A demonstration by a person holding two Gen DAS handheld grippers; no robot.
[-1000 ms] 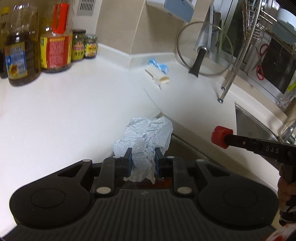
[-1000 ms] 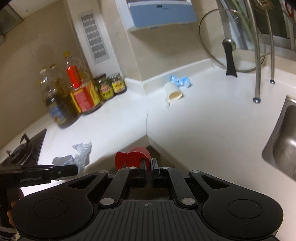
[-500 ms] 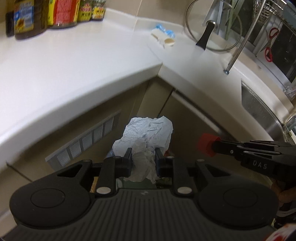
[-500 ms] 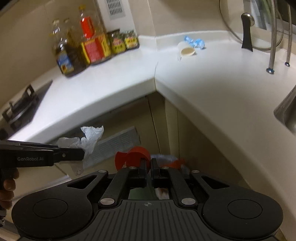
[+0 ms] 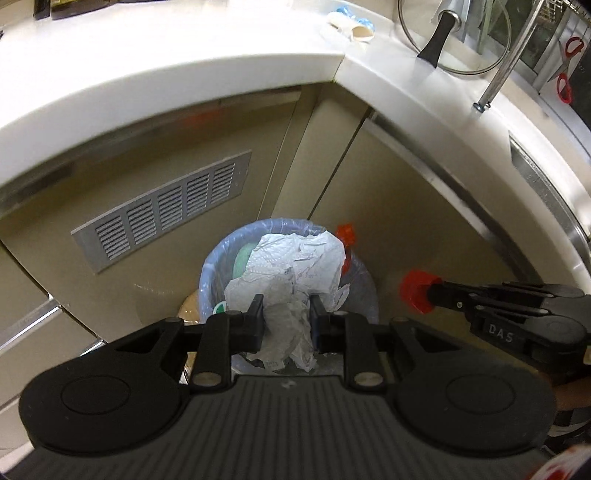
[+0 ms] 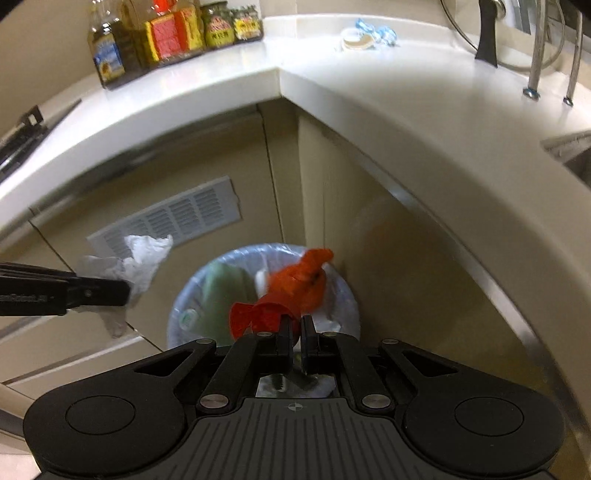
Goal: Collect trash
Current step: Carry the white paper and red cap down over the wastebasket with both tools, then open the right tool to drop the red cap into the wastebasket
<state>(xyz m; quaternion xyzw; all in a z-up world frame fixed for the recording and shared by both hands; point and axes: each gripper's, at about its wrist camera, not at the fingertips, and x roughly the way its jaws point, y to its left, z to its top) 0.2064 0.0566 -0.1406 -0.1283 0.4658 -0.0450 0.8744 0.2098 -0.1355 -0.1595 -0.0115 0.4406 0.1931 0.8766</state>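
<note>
Your white bench (image 6: 388, 110) carries oil bottles (image 6: 110, 55), jars (image 6: 221, 29), a paper cup (image 6: 356, 42) and a glass lid (image 5: 454, 40).

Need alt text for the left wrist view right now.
The left hand-held gripper clamps a crumpled paper towel above a lined trash bin on the floor below a white counter. At right, the right hand-held gripper holds a red wrapper.

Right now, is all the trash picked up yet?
Not yet. The bin already holds some trash. In hand: the left gripper pinches crumpled paper and the right gripper pinches a red wrapper, both above the bin, not dropped. Left: a cup and blue wrapper on the counter.
</note>
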